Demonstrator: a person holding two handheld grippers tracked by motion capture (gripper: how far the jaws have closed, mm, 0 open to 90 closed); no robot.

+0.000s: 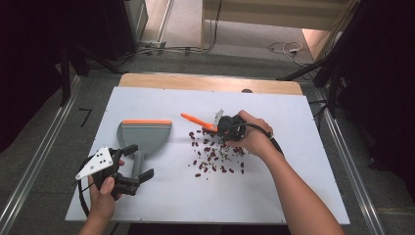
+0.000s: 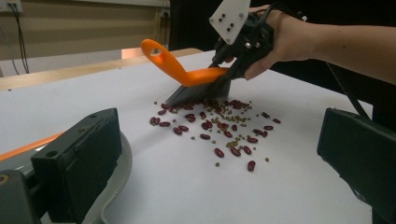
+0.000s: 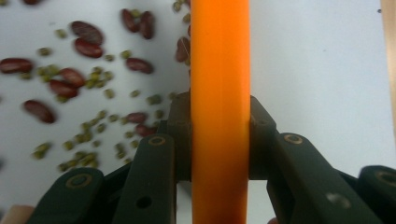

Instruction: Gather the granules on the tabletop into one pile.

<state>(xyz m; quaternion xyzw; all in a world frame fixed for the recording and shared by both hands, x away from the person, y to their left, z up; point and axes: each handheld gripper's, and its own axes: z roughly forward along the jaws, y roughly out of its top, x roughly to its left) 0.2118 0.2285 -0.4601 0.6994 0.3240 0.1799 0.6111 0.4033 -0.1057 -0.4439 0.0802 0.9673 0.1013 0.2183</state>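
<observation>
In the high view, a white board [image 1: 161, 196] covers a wooden table. The left gripper [image 1: 132, 164] sits at the near left with its jaws spread wide on either side of the handle of a grey dustpan [image 1: 143, 136], not closed on it. The dustpan lies flat, its orange-edged mouth on the far side. To the right, the right gripper [image 1: 215, 128] clamps an orange-handled brush [image 1: 195, 120], whose handle points left and away. The brush stands at the far edge of a scatter of red beans [image 1: 215, 157] spread over the middle of the board, well apart from the dustpan.

In the left gripper view, the two black jaws stand far apart at the bottom corners with nothing between them; the dustpan's grey rim [image 2: 119, 182] curves beside the left one. Farther off, the right gripper [image 2: 229, 70] holds the brush [image 2: 187, 74] tilted, its dark bristles touching the board at the far side of the beans [image 2: 219, 135]. Small green beans [image 2: 233, 120] lie mixed among the red ones.

In the right gripper view, both jaws press against the sides of the orange handle [image 3: 219, 112], which runs straight up the middle. Red beans [image 3: 74, 79] and green beans [image 3: 95, 72] lie blurred on the white board to the left.
</observation>
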